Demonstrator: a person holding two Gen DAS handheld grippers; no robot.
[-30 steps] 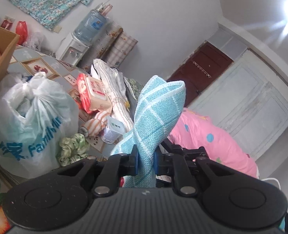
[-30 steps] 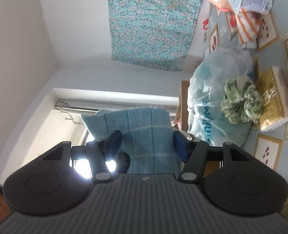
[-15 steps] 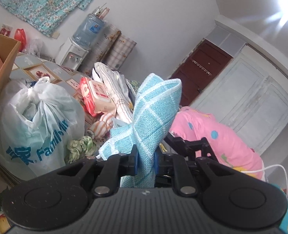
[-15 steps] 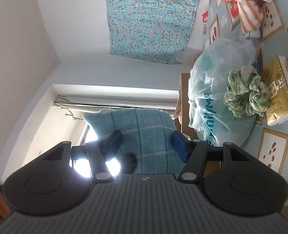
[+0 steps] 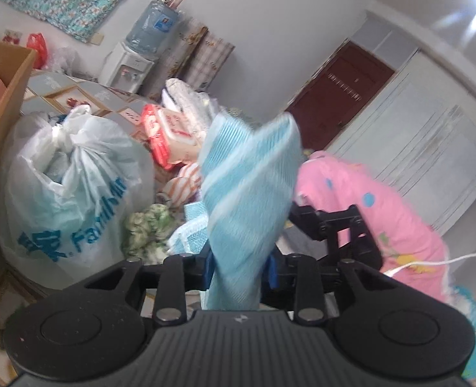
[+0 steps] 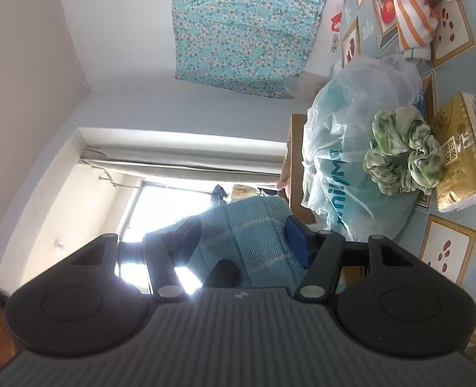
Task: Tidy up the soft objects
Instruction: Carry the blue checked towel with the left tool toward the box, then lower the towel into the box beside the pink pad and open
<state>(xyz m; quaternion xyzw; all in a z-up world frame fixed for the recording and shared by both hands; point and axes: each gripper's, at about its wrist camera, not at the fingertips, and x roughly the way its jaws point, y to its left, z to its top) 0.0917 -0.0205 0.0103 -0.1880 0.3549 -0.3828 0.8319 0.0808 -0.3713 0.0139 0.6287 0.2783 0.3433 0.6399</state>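
A cardboard box [image 5: 2, 135] stood at the far left of the cluttered table, with a knotted plastic bag [image 5: 73, 190] printed in blue just beside it and a green scrunched cloth [image 5: 147, 229] at the bag's foot. Behind them lay a red-and-white wipes pack [image 5: 170, 135] and an orange-striped cloth [image 5: 186, 180]. At centre, the left gripper [image 5: 239, 266] was opening its jaws around a blue checked towel [image 5: 247, 180], which rose in a blurred fold between the blue pads; whether the pads pressed on it could not be told. To the right, above a pink dotted quilt [image 5: 367, 213], the second tool showed dark. Seen from the right gripper [image 6: 234, 245], rolled on its side, the jaws stood half apart with the towel [image 6: 247, 235] filling the gap against the far pad [image 6: 297, 242]; a firm grip could not be confirmed. The step appeared to be a hand-over or re-grasp mid-fold. Next, the right jaws would likely need to close on the cloth before the left let go fully.
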